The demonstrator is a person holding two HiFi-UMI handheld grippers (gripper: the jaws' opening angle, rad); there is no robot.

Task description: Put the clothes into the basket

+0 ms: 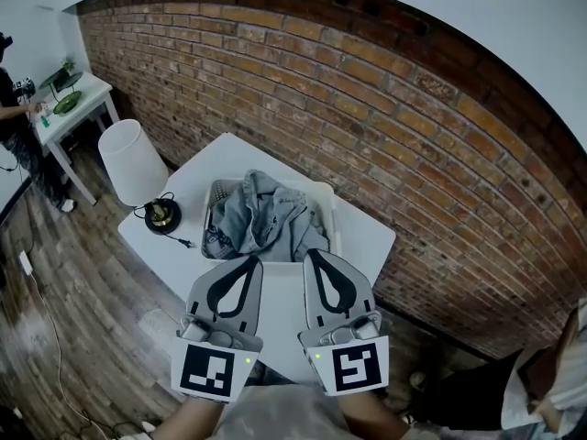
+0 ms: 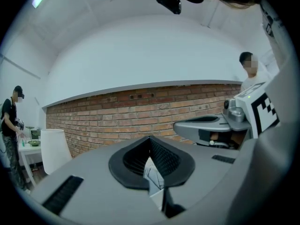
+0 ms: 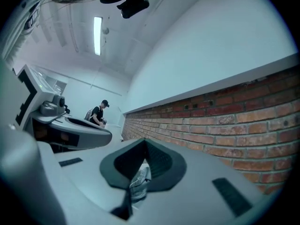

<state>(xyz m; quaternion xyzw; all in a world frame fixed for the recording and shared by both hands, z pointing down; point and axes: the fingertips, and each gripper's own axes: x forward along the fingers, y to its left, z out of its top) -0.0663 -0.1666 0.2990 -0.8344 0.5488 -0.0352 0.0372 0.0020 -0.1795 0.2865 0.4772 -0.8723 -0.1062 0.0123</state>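
Note:
A heap of grey clothes [image 1: 266, 216] lies in the white basket [image 1: 328, 214] on the white table [image 1: 367, 236]. Both grippers hang side by side above the table's near edge, just short of the basket, pointing level at the brick wall. My left gripper [image 1: 253, 260] is shut with nothing in it, and so is my right gripper [image 1: 309, 254]. In the left gripper view the jaws [image 2: 150, 142] meet in front of the wall, with the right gripper [image 2: 220, 125] beside them. In the right gripper view the shut jaws [image 3: 145, 144] hold nothing.
A white lamp [image 1: 133, 161] stands on the table's left corner, its cord beside the basket. A brick wall [image 1: 385, 126] runs behind the table. A person [image 1: 14, 108] stands at a small side table [image 1: 78, 108] at far left. Another person [image 1: 559, 383] is at lower right.

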